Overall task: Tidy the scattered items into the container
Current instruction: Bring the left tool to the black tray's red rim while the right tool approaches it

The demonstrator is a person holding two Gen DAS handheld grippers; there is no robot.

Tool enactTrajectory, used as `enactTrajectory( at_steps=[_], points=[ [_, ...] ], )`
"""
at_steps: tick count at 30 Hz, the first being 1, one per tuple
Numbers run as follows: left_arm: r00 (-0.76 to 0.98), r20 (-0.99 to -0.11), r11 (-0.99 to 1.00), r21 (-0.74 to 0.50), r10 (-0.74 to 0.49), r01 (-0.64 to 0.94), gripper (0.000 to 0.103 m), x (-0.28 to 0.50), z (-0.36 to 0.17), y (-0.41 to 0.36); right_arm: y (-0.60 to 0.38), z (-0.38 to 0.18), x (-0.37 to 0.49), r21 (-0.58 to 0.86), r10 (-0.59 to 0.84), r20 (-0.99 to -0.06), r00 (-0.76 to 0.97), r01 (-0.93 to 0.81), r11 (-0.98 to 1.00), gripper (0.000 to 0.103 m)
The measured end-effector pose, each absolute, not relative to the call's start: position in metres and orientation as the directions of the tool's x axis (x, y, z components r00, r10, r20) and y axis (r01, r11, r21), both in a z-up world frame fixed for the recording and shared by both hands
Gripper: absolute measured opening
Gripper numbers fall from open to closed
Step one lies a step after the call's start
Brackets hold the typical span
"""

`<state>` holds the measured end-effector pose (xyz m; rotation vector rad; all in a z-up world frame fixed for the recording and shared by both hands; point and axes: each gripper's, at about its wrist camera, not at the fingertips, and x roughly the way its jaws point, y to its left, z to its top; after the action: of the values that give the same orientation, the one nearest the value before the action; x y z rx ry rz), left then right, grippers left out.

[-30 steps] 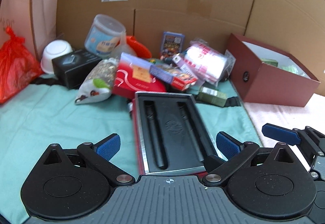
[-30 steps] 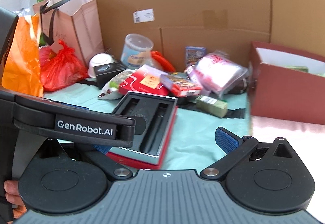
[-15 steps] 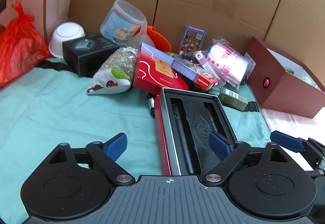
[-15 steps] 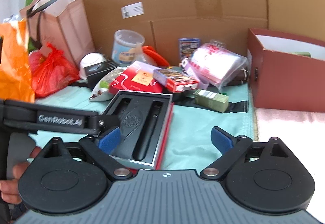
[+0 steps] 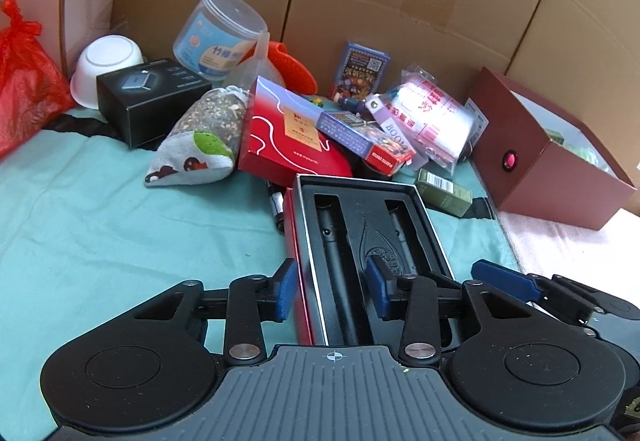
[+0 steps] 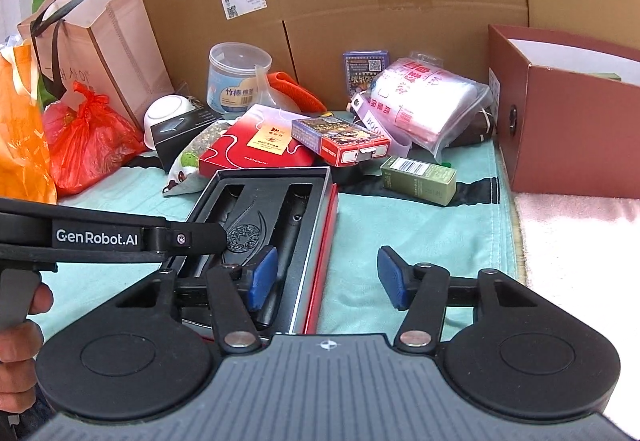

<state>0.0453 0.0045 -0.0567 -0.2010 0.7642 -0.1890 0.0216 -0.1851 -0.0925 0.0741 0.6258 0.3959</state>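
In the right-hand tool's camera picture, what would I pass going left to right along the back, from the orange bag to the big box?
Orange bag → red plastic bag → white bowl → clear round tub → blue card box → dark red container.

Both views are bright and evenly lit, with soft, weak shadows under the clutter. Glare washes out the plastic bag (image 5: 434,117) at centre right of the left view and the pink cloth (image 6: 580,241) at the right edge of the right view. Fisheye distortion bends the cardboard wall (image 5: 400,1) toward the corners, which go dark. Focus is sharp at centre; the edges soften slightly.
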Motion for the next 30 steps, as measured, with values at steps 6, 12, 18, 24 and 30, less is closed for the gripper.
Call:
enactTrajectory(
  at_steps=[6, 12, 18, 24, 30],
  points=[
    [0.707, -0.665, 0.962, -0.263, -0.24, 0.079, 0.033, 0.048, -0.059, 0.011, -0.18, -0.094, 0.027, 0.194, 0.381, -0.569, 0.729, -0.331, 0.924, 0.052],
    [0.705, -0.669, 0.963, -0.259, -0.235, 0.074, 0.02, 0.049, -0.059, 0.012, -0.179, -0.096, 0.029, 0.199, 0.383, -0.576, 0.723, -0.33, 0.923, 0.044],
    [0.699, -0.682, 0.969, -0.239, -0.212, 0.061, 0.017, 0.05, -0.064, 0.012, -0.175, -0.095, 0.03, 0.193, 0.378, -0.574, 0.726, -0.329, 0.924, 0.044],
    [0.704, -0.681, 0.975, -0.211, -0.199, 0.07, 0.019, 0.05, -0.064, 0.008, -0.173, -0.094, 0.032, 0.184, 0.371, -0.581, 0.724, -0.327, 0.927, 0.044],
    [0.708, -0.676, 0.974, -0.214, -0.203, 0.076, 0.034, 0.05, -0.066, 0.009, -0.17, -0.094, 0.035, 0.167, 0.356, -0.588, 0.727, -0.321, 0.932, 0.044]
  ],
)
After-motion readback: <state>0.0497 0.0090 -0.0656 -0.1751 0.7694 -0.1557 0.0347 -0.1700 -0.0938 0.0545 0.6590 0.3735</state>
